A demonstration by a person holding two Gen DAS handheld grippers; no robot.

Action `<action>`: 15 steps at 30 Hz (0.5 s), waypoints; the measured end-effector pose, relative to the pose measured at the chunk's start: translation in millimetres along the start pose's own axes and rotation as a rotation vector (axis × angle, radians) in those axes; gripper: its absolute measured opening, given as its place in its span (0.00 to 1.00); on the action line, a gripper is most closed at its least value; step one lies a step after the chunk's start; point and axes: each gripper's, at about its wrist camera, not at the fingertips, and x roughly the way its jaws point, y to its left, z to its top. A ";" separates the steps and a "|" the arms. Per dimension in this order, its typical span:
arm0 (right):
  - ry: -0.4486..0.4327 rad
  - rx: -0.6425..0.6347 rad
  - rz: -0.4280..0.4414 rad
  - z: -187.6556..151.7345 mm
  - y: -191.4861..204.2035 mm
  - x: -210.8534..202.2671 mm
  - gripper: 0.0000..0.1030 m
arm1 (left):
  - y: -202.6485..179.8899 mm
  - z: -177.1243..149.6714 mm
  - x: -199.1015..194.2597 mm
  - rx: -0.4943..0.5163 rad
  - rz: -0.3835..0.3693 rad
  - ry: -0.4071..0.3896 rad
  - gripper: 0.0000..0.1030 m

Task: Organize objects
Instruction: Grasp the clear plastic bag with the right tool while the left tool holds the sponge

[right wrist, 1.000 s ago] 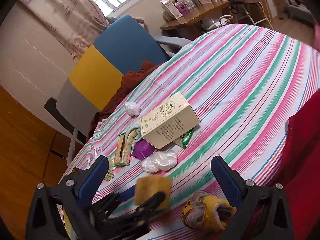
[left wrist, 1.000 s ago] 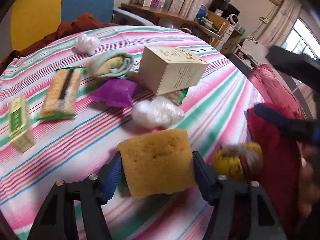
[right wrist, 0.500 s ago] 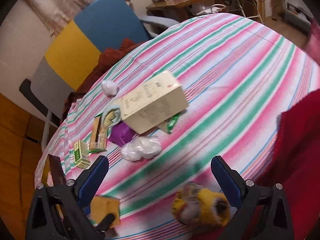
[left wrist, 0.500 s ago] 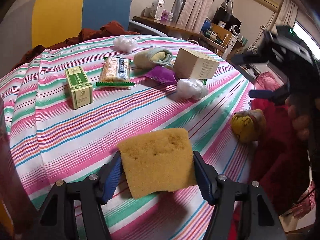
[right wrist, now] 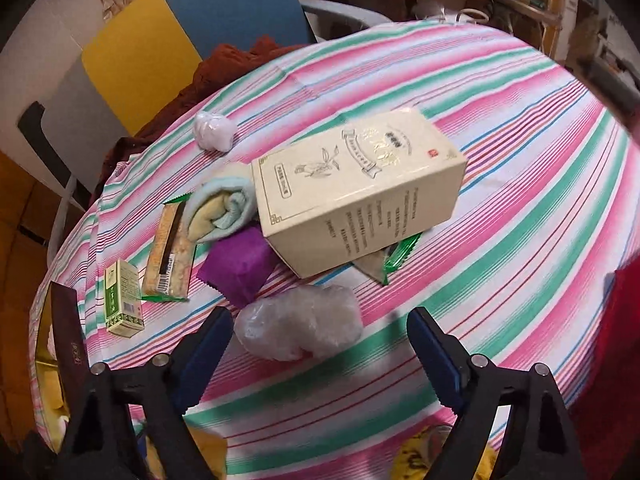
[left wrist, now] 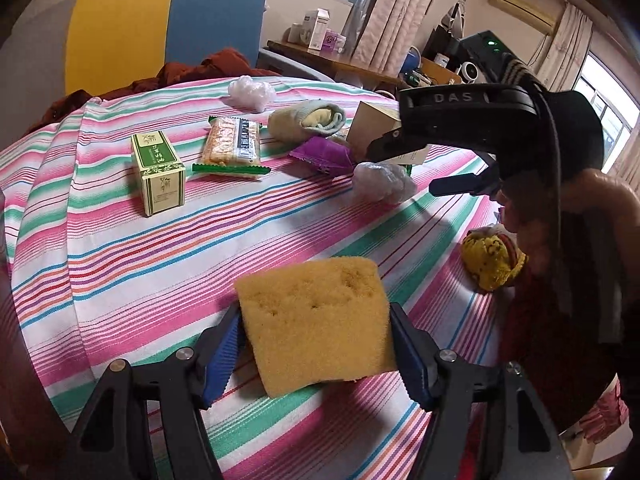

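Observation:
My left gripper (left wrist: pixel 316 346) is shut on a yellow sponge (left wrist: pixel 318 326), held above the striped tablecloth (left wrist: pixel 120 256) near its front edge. My right gripper (right wrist: pixel 320 344) is open, its blue fingers either side of a crumpled clear plastic bag (right wrist: pixel 300 328) on the cloth; whether they touch it I cannot tell. Behind the bag lies a large cream box (right wrist: pixel 356 192) on a green wrapper (right wrist: pixel 400 254). The left wrist view shows the right gripper (left wrist: pixel 452 168) from the side, above the same plastic bag (left wrist: pixel 384 182).
A small green box (left wrist: pixel 158 172), a cracker packet (left wrist: pixel 234 146), a purple packet (left wrist: pixel 322 154), a rolled towel (left wrist: pixel 308 120) and a second plastic wad (left wrist: pixel 250 92) lie on the cloth. A yellow cloth ball (left wrist: pixel 492 260) rests at the right edge. A yellow-blue chair (left wrist: pixel 160 28) stands behind.
The left gripper has pulled back and up with the sponge, widening its view of the table. The right gripper has moved forward and down over the plastic bag.

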 end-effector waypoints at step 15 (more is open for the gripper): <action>0.021 -0.128 0.013 -10.5 24.6 1.2 0.61 | -6.6 -4.3 -8.1 0.039 0.044 0.008 0.62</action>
